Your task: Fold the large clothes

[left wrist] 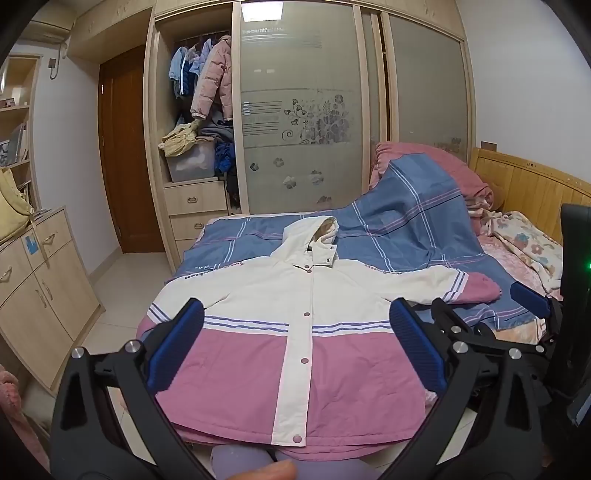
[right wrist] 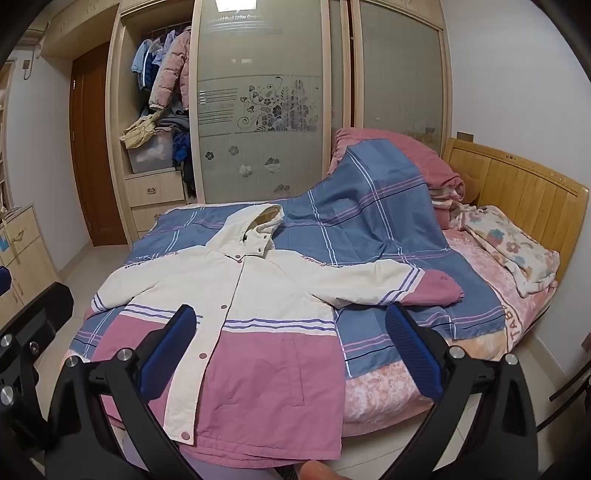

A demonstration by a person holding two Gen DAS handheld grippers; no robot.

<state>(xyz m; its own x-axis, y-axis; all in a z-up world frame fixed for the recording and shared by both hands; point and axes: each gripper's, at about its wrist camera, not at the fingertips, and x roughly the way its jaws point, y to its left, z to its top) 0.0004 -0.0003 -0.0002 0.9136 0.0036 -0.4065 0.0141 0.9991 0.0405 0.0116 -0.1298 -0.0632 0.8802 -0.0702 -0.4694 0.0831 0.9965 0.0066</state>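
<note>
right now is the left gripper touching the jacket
Apart. The left wrist view shows the left gripper open, hovering above the jacket, fingers closing on nothing.

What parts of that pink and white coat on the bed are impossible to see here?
- jacket left cuff: left wrist view, behind the left gripper finger.
- Hem corner: right wrist view, hidden by the right gripper.
- Sleeve lettering: both views, too small.
- Back: lies against the bedspread.

Even ceiling light [left wrist: 261, 10], soft shadows, sharp focus, fisheye-bent dark edges
</note>
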